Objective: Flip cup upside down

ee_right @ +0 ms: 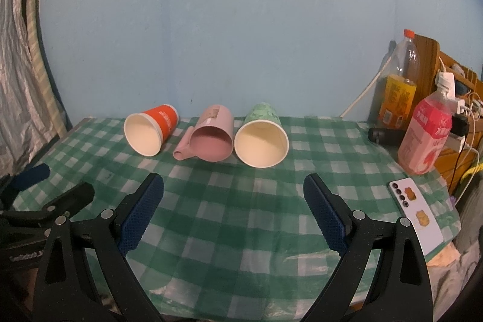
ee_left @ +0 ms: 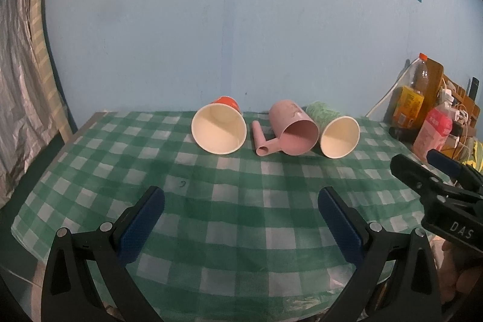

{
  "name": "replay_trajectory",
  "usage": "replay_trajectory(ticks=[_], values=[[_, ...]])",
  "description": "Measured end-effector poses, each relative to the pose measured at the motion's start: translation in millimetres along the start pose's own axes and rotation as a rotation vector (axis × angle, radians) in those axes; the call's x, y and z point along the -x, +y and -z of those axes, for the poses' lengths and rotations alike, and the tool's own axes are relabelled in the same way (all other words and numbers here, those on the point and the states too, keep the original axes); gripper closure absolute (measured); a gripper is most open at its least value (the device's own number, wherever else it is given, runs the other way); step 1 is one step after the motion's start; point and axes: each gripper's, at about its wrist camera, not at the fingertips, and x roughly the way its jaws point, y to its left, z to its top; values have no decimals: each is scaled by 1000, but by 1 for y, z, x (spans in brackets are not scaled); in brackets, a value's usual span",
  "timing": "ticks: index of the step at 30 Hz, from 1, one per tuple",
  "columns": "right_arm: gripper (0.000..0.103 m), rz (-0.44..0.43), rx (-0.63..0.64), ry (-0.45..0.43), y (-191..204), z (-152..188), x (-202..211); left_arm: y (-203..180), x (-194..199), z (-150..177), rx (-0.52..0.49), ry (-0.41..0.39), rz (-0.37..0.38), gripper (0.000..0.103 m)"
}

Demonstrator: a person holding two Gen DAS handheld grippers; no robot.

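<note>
3 cups are lying on their sides w/ mouths facing both grippers: orange cup (ee_left: 219, 129), pink cup (ee_left: 294, 132), green cup (ee_left: 335, 133). Left gripper (ee_left: 241, 198) & right gripper (ee_right: 234, 186) are hovering near, both spread wide, gripping nothing.

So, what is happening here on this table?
A person holds a tool in each hand; the left tool and right tool are both open and hold nothing. Three cups lie on their sides on the checked tablecloth: an orange cup, a pink mug and a green cup. No cup is flipped yet.
</note>
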Motion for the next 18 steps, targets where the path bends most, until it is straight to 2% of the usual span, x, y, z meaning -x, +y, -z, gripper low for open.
replay_trajectory(ticks=[6, 14, 18], values=[[10, -10, -27, 21, -14, -7, -8, -3, -11, -15, -5, 41, -7, 1], [10, -18, -22, 29, -24, -26, -16, -13, -44, -52, -24, 155, 11, 1], [10, -45, -11, 44, -29, -44, -25, -22, -57, -73, -56, 181, -18, 1]])
